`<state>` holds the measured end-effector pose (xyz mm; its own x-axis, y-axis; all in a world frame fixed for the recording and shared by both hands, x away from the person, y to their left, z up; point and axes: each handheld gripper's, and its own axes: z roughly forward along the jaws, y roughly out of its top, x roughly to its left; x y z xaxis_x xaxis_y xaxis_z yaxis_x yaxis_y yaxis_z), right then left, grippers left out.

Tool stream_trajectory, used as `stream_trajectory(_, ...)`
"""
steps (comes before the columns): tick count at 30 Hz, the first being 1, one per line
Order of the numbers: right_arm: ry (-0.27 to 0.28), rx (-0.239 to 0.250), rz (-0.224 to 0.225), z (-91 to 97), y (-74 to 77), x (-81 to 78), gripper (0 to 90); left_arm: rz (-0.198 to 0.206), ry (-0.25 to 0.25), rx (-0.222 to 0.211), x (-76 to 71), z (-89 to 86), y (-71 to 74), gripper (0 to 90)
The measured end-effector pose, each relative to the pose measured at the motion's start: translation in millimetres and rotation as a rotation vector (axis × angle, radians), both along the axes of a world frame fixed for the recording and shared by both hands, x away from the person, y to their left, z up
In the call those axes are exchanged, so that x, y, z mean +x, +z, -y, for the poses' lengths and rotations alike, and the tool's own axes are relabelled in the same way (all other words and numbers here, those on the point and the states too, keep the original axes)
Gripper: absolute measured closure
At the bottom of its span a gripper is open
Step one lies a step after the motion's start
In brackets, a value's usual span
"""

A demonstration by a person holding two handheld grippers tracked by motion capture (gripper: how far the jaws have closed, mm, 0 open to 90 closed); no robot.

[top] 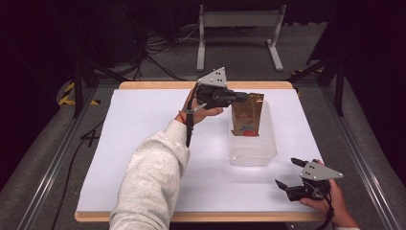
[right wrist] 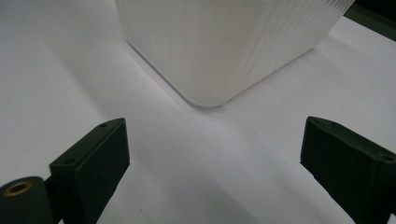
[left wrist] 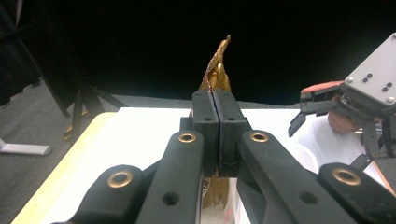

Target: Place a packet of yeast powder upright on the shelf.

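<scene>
Left tool [top: 238, 97] is clamped on the top edge of the gold foil bag [top: 248, 116], which stands upright in the far end of the clear tub [top: 252, 152], center-right on the desk [top: 143, 143]. Risk: grip is on thin foil only, so the bag could slip or tip over the tub wall w/ any sideways pull. Right tool [top: 286, 172], jaws wide, holds 0 things near the right edge; can't steady the tub from there.

The person wears a light grey fleece sleeve [top: 151, 182]; each matt black two-jaw gripper, left [top: 242, 96] and right [top: 287, 173], carries brass-ringed pivot holes, a grey triangular screw-studded plate and a black trailing cable.
</scene>
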<state>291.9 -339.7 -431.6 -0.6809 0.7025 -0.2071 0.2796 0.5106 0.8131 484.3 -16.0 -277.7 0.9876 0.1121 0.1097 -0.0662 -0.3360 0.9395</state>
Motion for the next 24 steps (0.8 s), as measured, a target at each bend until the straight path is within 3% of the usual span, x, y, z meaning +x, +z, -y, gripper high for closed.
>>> stream_trajectory(14, 0.006, -0.006, -0.009, -0.8, -1.3, 0.0, 8.7, 0.033, 0.015, 0.005, 0.8, 17.9, 6.5, 88.9)
stream_trajectory(17, 0.007, -0.006, -0.007, -0.1, -1.1, 0.6, 8.7, 0.017, 0.006, 0.008, 2.9, 18.6, 2.9, 88.9)
stream_trajectory(20, 0.007, -0.006, -0.004, 0.1, -0.6, 0.0, 8.7, 0.021, 0.015, 0.044, 4.1, 22.1, -6.1, 88.8)
stream_trajectory(24, 0.008, -0.005, -0.004, 0.0, -0.5, -0.1, 8.7, 0.002, -0.012, 0.072, 2.3, 27.3, -18.8, 88.2)
